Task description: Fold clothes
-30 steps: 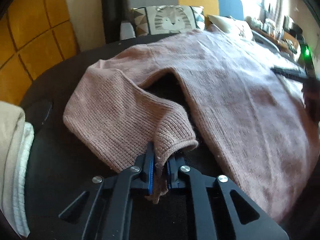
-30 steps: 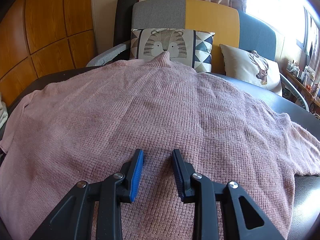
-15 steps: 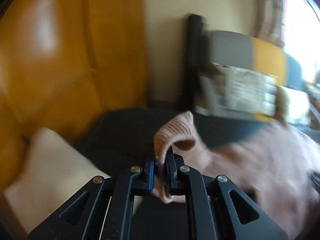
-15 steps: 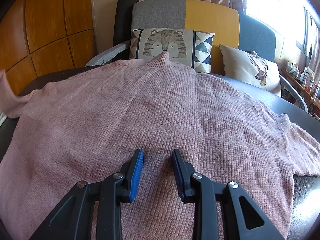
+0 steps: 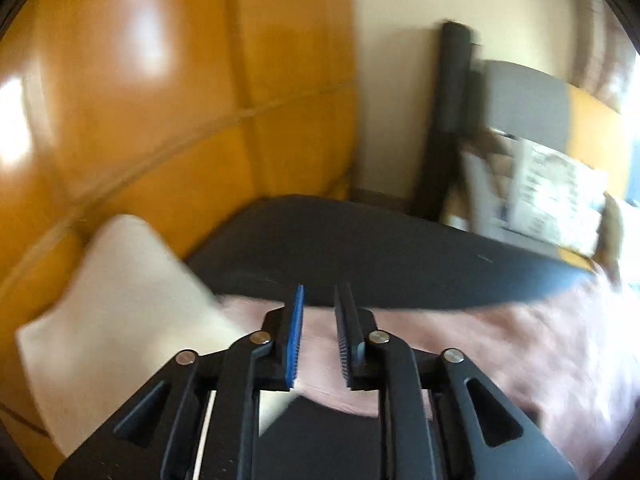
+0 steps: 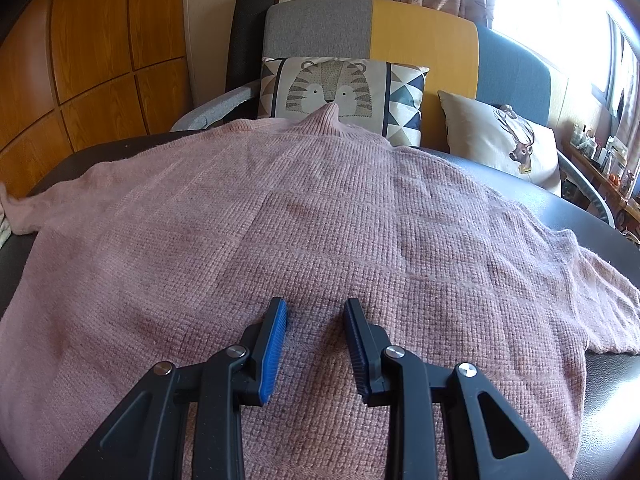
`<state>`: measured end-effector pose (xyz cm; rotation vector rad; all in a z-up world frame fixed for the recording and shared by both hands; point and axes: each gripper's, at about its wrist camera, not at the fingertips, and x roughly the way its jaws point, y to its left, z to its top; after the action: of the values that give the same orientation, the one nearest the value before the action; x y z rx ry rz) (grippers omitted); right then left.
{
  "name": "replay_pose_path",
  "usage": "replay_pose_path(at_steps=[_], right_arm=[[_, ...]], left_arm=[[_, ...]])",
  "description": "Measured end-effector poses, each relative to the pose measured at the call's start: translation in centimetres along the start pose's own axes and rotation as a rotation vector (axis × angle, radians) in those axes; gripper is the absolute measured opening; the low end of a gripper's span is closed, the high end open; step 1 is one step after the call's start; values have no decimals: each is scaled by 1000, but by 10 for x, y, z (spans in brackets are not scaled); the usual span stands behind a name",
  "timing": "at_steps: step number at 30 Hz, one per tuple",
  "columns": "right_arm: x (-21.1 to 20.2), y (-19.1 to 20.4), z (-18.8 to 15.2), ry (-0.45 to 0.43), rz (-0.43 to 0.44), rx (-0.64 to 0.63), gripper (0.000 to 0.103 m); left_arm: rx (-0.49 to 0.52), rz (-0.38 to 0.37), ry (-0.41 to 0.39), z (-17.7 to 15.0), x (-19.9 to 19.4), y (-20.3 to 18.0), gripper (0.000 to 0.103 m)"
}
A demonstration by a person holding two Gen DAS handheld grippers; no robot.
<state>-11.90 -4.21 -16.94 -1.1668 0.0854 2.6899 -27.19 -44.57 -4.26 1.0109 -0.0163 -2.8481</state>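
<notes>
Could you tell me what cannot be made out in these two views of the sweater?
- Left wrist view: motion blur smears the pink sweater, so its sleeve end cannot be traced.
- Left wrist view: the cream cloth is blurred and partly behind the left gripper.
- Right wrist view: the right gripper hides the sweater's near hem.

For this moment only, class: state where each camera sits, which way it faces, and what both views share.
Left wrist: behind the open left gripper, facing the wood-panelled wall across the dark table; blurred.
Right wrist: behind the open right gripper, low over the pink sweater, facing the sofa's tiger cushion.
Shared: sweater, table, grey-and-yellow sofa.
</notes>
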Motion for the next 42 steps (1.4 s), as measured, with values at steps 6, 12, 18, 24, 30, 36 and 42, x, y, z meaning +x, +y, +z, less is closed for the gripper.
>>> replay_pose_path(at_steps=[6,12,18,24,30,36,42], right_arm=[[0,1,0,0,-4,-2,30],[0,2,0,-1,3,5,30],[-1,-2,-1,-3,21,19,30],[-2,-10,-1,1,67,55,32],[-22,-59,-3,-53,170,184,29],[-41,-169,-29,-159,-17,379,19],[-53,-229,-46,-163,-35,455,17]], left_arm=[[101,-303,75,-58,-7,-126,23],[198,-506,174,-114,-21,-254,23],[248,-570,212,-155,-33,-324,25],[237,-645,211,-162,-28,-321,48],[359,-512,162,-157,-46,-346,49],[350,-734,34,-131,-92,-413,48],[449,-909,125,-158,-108,-525,38]])
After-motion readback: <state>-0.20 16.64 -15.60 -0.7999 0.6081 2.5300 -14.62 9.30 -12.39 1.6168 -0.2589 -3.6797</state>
